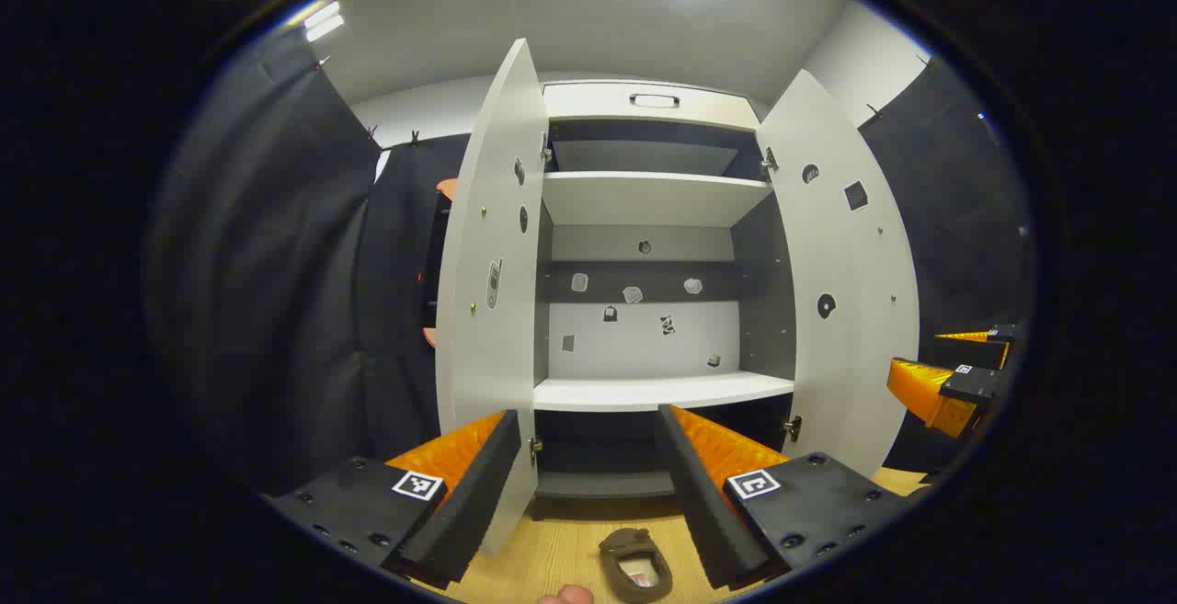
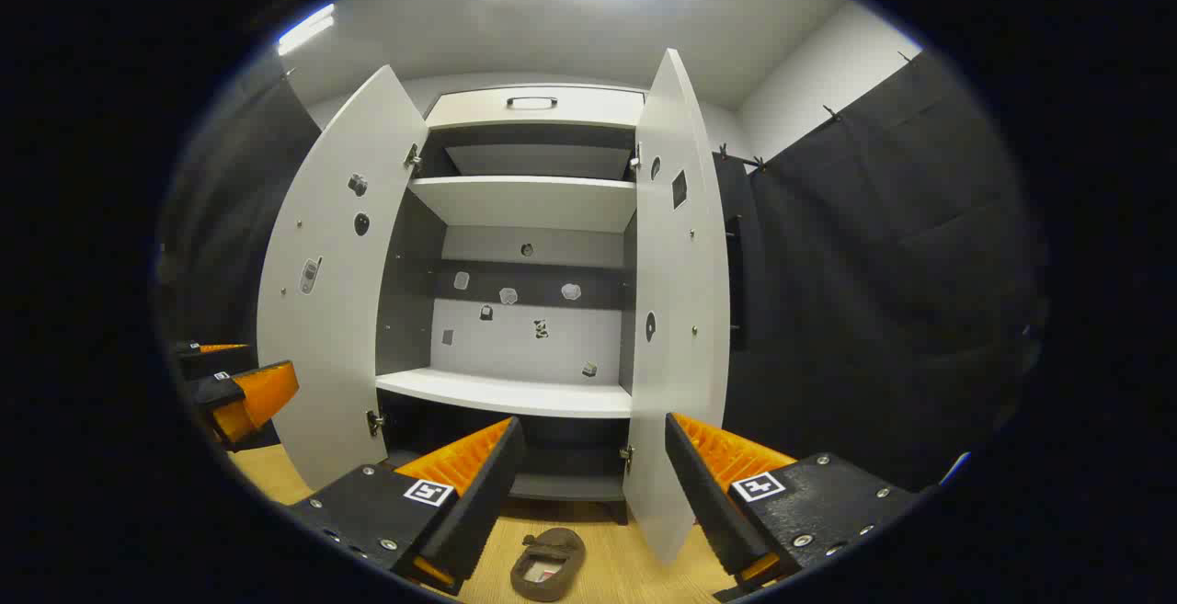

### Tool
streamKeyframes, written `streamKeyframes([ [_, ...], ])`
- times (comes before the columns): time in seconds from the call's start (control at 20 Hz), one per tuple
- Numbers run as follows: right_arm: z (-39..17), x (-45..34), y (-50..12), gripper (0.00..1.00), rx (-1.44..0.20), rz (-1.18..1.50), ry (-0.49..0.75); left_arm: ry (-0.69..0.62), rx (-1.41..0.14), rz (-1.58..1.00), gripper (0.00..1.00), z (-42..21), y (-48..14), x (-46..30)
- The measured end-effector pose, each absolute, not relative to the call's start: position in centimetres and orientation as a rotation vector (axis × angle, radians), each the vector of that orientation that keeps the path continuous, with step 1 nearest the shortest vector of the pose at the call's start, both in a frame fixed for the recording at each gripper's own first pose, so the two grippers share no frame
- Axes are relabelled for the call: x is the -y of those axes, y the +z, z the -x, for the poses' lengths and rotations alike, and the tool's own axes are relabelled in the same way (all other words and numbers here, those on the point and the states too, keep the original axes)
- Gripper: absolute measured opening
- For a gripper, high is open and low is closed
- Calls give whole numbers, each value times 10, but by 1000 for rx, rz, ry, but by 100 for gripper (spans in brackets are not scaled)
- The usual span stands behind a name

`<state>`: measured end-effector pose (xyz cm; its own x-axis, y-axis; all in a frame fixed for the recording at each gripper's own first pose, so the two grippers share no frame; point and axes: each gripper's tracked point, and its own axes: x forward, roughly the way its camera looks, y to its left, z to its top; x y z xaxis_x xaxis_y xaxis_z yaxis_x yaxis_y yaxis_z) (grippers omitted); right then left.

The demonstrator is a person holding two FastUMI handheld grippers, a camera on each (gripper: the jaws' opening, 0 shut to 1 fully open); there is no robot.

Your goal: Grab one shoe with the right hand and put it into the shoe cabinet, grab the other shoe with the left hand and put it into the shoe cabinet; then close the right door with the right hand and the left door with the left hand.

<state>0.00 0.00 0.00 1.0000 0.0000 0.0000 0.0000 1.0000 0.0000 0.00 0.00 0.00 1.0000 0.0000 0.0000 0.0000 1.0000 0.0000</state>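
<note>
A brown shoe [image 1: 634,565] lies on the wooden floor in front of the shoe cabinet [image 1: 653,103], its opening facing up. In the right gripper view the same shoe [image 2: 549,564] lies low between the fingers. My left gripper [image 1: 588,420] is open and holds nothing; it hangs above the shoe and faces the cabinet. My right gripper [image 2: 595,425] is also open and holds nothing. Both doors stand wide open: the left door [image 1: 487,310] and the right door [image 1: 846,310]. The white middle shelf [image 1: 662,391] is bare.
The right gripper [image 1: 947,365] shows at the right edge beside the right door. The left gripper [image 2: 230,370] shows at the far left by the left door [image 2: 331,310]. A pale rounded thing [image 1: 565,595] peeks in at the bottom edge. Black cloth walls flank the cabinet.
</note>
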Motion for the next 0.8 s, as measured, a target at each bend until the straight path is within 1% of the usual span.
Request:
streamKeyframes([
  [0.65,3,3,3,94,2,9,2,20,1,8,96,0,0,-3],
  [0.7,3,3,3,94,3,10,2,20,2,8,99,0,0,-3],
  [0.75,3,3,3,94,4,12,1,21,3,7,96,0,0,-3],
  [0.8,2,3,3,94,5,13,2,21,2,7,96,0,0,-3],
])
